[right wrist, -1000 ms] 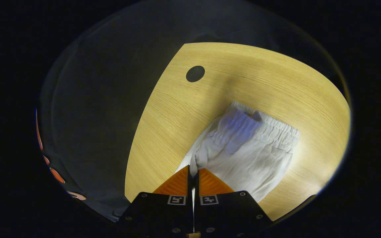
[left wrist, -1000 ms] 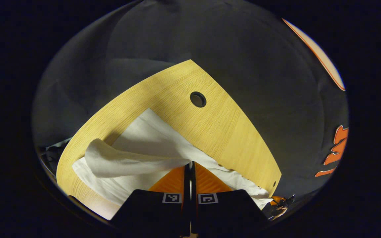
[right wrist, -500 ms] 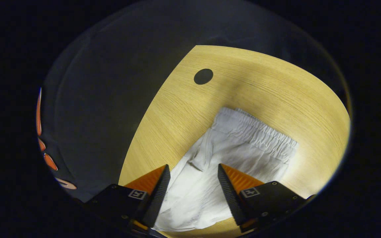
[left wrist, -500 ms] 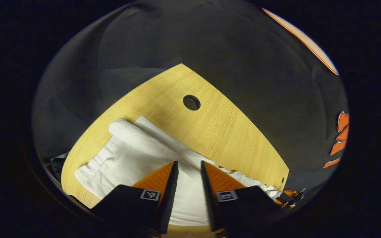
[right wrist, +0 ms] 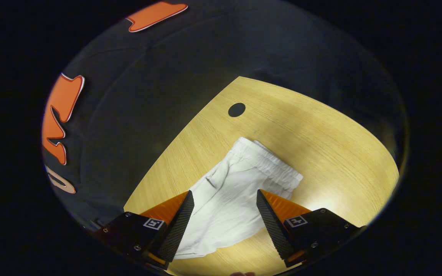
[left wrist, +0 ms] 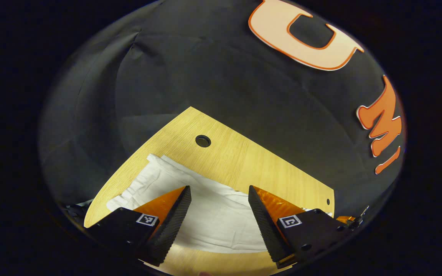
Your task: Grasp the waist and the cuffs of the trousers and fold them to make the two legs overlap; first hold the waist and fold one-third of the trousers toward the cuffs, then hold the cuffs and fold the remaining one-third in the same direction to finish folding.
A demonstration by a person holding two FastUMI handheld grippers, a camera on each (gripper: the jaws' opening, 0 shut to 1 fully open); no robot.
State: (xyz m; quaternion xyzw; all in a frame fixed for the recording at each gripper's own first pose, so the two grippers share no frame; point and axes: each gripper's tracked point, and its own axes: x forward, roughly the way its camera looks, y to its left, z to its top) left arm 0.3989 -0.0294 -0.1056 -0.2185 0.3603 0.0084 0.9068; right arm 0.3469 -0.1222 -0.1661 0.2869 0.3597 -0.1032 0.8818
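Now both grippers hang spread and empty above white trousers (right wrist: 236, 191) lying flat on the wooden tabletop (right wrist: 320, 130), near its cable hole (right wrist: 236, 110). Left gripper (left wrist: 219, 214), right gripper (right wrist: 225, 218). Legs appear overlapped; the thirds folds seemingly remain.

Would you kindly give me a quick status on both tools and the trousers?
Left tool open, above the trousers. Right tool open, holding nothing. Trousers lie flat on the table, legs overlapped. Nothing in the way.
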